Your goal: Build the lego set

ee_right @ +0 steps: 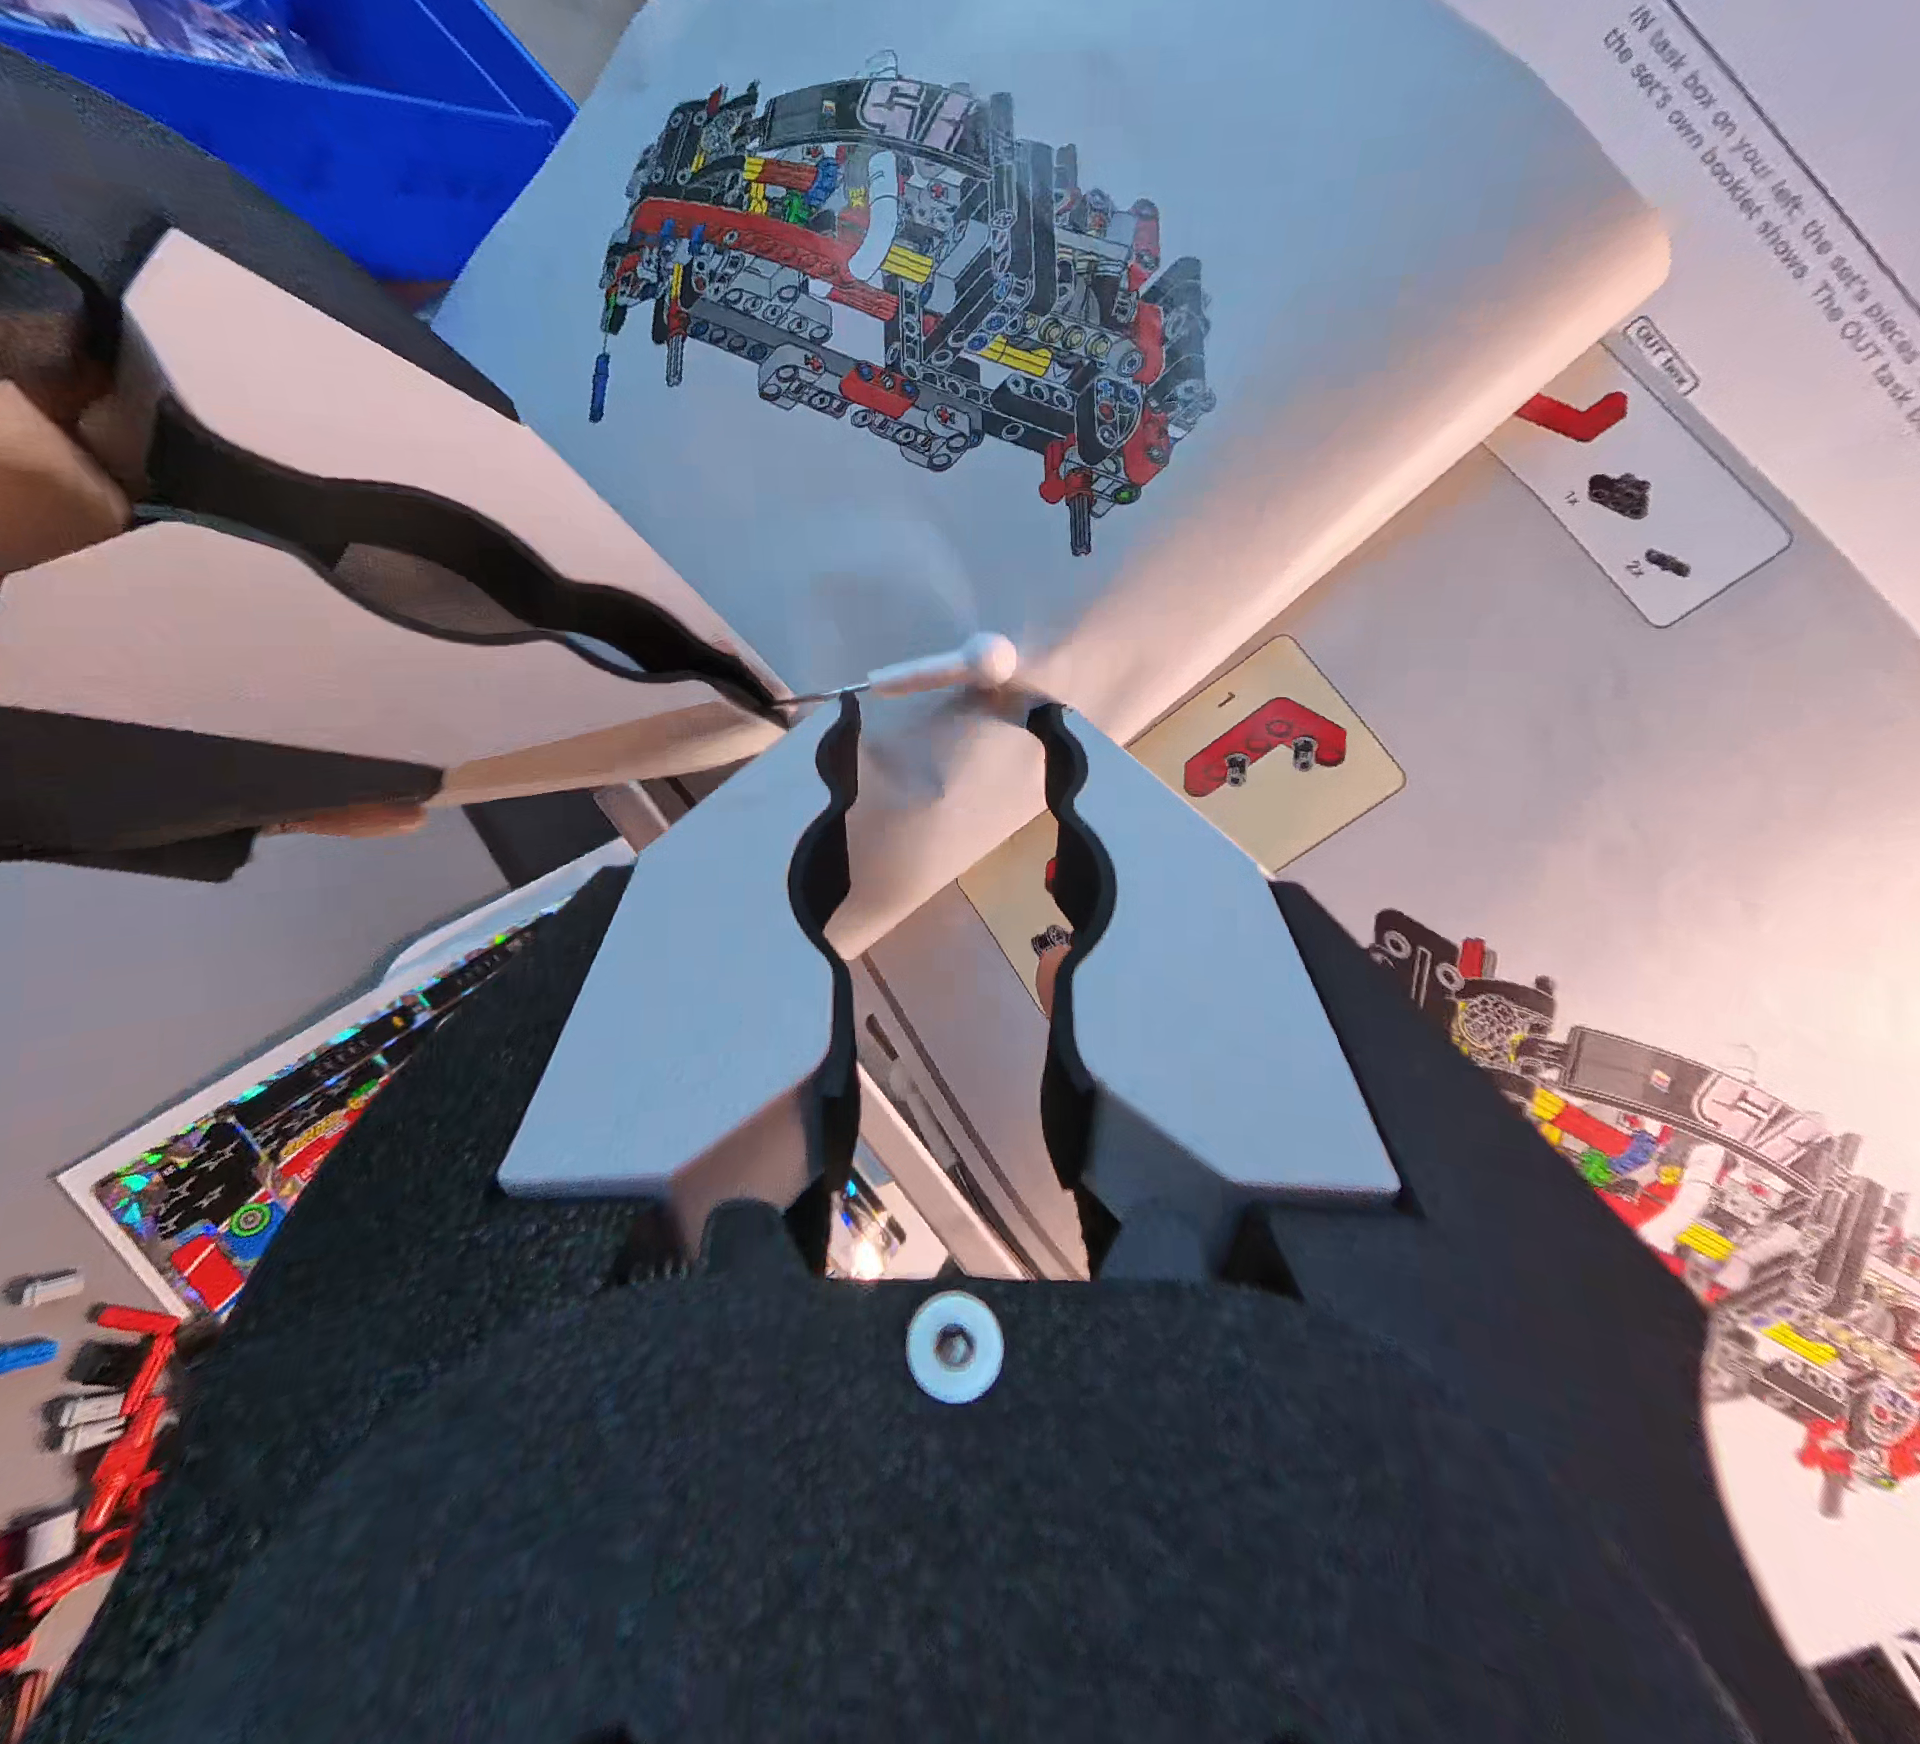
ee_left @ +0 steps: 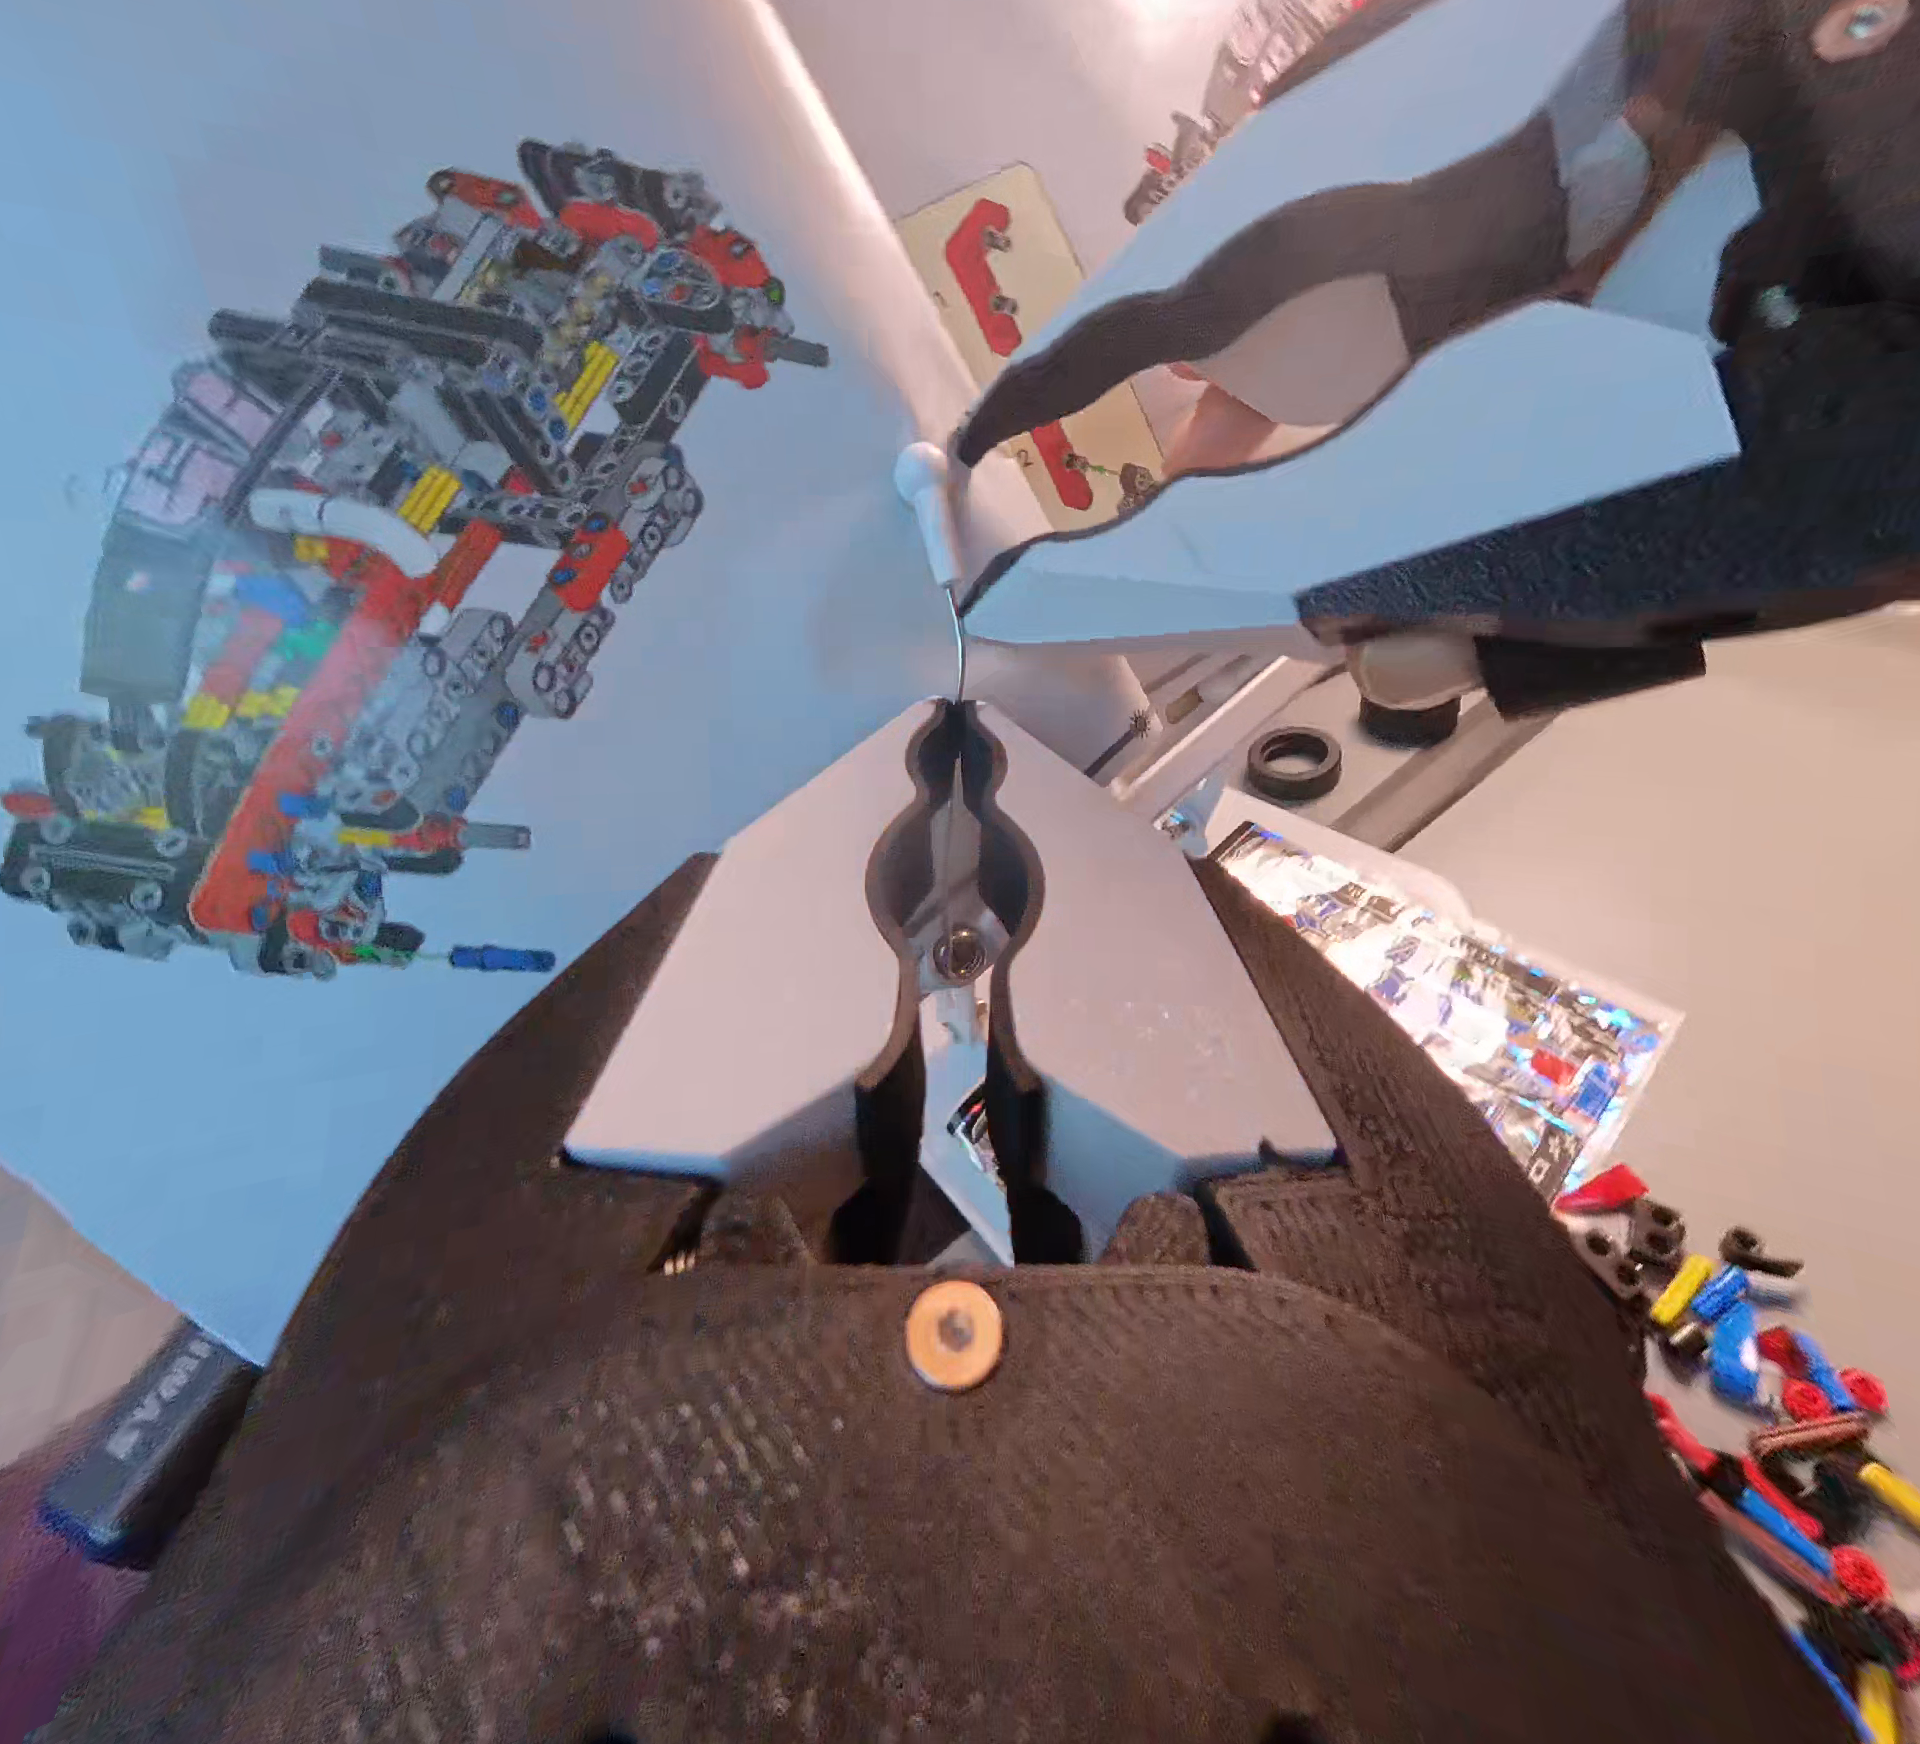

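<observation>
Blue bin (ee_right: 343, 105) right view only | black ring (ee_left: 1294, 762) left view only

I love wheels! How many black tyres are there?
2. One tyre lies in the grey tray; the other sits beside it, partly under the right gripper. More may be hidden.

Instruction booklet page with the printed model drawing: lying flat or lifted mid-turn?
Lifted mid-turn. The white booklet page curls up off the open booklet, showing the next page beneath; the left claw is shut on a thin white-tipped tool touching it.
</observation>
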`<state>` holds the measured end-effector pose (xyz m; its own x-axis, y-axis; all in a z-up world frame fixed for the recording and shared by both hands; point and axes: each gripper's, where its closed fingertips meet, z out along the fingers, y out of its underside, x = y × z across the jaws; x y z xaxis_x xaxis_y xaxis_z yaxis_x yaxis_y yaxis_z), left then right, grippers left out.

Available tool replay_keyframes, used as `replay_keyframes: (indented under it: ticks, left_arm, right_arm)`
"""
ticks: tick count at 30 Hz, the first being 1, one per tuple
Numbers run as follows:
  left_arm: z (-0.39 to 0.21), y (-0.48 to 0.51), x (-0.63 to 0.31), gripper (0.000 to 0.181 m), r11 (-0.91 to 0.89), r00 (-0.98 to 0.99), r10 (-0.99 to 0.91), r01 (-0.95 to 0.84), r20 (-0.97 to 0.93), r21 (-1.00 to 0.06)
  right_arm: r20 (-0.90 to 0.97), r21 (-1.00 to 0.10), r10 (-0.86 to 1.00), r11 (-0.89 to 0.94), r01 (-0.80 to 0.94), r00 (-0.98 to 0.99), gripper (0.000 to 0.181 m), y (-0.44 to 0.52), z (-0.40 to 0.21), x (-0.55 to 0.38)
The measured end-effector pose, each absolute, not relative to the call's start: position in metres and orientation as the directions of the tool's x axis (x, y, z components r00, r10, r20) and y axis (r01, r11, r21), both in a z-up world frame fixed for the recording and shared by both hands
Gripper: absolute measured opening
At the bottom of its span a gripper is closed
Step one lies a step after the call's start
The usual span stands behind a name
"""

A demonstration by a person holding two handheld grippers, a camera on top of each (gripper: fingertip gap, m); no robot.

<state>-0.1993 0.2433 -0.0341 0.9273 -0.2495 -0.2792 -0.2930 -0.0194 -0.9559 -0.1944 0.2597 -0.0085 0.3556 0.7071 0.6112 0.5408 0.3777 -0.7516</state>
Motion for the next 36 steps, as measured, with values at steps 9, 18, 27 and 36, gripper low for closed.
replay_keyframes:
  ticks: [9,18,27,36]
  left_arm:
    - [-0.030,0.237,-0.207,0.000,0.042,0.942,-0.271,-0.197,-0.201,-0.980]
    - [-0.032,0.238,-0.199,0.000,0.034,0.865,-0.297,-0.413,-0.404,-0.910]
    - [-0.035,0.242,-0.196,0.000,0.015,0.804,-0.305,-0.532,-0.510,-0.847]
    - [-0.047,0.245,-0.181,0.000,0.055,0.572,-0.278,-0.792,-0.772,-0.607]
  right_arm:
    - [0.685,-0.684,0.695,0.510,0.522,0.218,0.048,0.245,-0.014,-0.195]
    - [0.878,-0.387,0.479,0.700,0.600,0.008,0.060,0.242,-0.035,-0.207]
    - [0.375,-0.915,0.915,0.340,0.217,0.146,0.070,0.216,-0.006,-0.180]
    - [0.261,-0.961,0.915,0.216,0.175,0.308,0.059,0.249,-0.009,-0.112]
